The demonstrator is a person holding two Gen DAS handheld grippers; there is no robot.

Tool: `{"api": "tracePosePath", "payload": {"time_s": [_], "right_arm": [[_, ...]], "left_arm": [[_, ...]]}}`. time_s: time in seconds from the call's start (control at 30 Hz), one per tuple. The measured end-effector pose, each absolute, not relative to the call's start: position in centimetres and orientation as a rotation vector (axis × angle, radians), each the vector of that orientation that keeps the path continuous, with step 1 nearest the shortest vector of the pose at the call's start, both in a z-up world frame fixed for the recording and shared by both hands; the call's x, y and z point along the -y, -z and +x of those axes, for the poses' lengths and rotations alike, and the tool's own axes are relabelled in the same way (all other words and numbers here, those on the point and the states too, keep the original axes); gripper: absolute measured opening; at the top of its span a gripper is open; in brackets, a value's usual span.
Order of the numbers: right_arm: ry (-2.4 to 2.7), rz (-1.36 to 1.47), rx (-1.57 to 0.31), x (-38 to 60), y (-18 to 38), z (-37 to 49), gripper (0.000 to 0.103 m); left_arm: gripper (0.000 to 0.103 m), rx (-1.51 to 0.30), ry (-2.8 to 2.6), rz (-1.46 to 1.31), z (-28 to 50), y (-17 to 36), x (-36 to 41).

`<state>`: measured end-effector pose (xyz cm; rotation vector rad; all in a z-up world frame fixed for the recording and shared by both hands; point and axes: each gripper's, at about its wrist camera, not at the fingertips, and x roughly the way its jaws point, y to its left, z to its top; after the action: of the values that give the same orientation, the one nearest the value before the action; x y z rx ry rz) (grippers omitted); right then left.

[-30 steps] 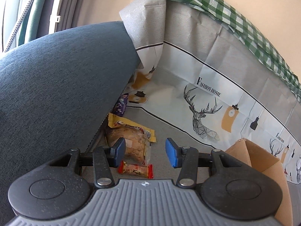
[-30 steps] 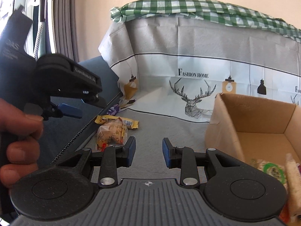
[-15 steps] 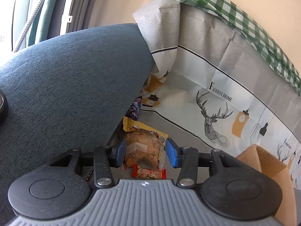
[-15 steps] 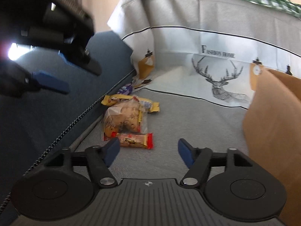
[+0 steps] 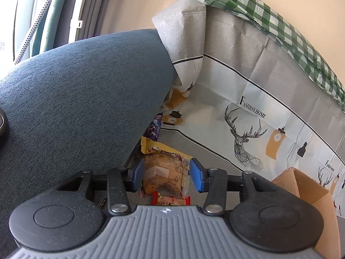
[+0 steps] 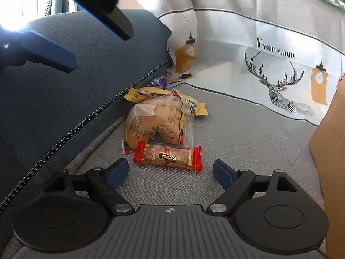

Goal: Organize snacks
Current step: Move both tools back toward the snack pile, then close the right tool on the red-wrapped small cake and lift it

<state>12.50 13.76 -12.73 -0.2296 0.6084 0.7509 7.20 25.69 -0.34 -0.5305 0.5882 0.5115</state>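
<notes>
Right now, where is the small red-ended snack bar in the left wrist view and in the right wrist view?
Left wrist view: the red-ended snack bar lies low at centre, partly hidden behind the gripper body, just below the clear cookie bag.
Right wrist view: it lies at centre, in full view, ahead of the open right hand-held gripper.
Shared landmark: the deer print on the cloth behind.

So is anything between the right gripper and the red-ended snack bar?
Nothing visible: the right gripper is open just short of the red-ended snack bar, with only bare grey cushion between them.
</notes>
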Motion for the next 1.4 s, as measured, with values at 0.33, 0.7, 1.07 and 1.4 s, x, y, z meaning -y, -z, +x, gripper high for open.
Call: {"api": "tracePosePath", "payload": {"time_s": [0.33,0.7,1.07,1.4], "right_arm": [[-0.759,-0.229,-0.596,-13.2,12.7,12.6,0.056],[-0.735,-0.250,-0.589,-10.7,11.3,11.6,0.014],[-0.776,-0.280,-0.563,-13.2,12.2,11.6,0.083],[-0.779,-0.242,-0.610,-14.9,12.9,13.6,0.075]], "left_arm": [[0.052,-0.588,-0.515,-0.537,7.2,0.3,-25.8],[0.052,-0.558,-0.518,-0.595,6.0,0.0,-26.2],[0.052,-0.549,-0.515,-0.591,6.0,-0.3,-26.4],[0.052,-0.550,-0.509,-0.597,6.2,-0.3,-26.5]]}}
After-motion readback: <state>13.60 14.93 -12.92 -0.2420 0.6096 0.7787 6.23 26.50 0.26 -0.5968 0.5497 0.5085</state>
